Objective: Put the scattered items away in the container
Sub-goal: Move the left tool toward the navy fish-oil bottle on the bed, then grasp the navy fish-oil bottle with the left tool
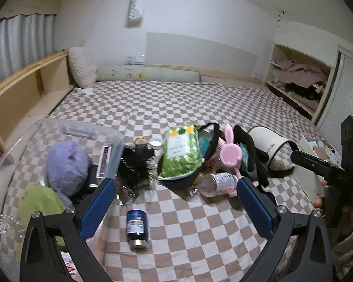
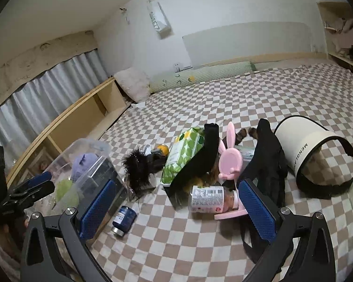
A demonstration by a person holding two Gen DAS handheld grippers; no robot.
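**Container partly filled, most of the clutter still out**

The clear container (image 1: 115,145) sits at the bed's (image 1: 200,235) left side, already holding a purple plush (image 1: 67,164) and green cloth (image 1: 38,202). A dark jar (image 1: 137,225), wipes pack (image 1: 181,152), pink mirror (image 1: 230,155) and bottle (image 1: 217,183) remain outside (probably over half left). Left gripper (image 1: 176,202) and right gripper (image 2: 176,202) both gape wide, empty.

looks like a home bedroom: big bed with a checkered sheet (image 1: 188,103), long bolster pillow (image 1: 150,74), curtain (image 1: 18,44), probably a wardrobe shelf of clothes (image 1: 298,75)
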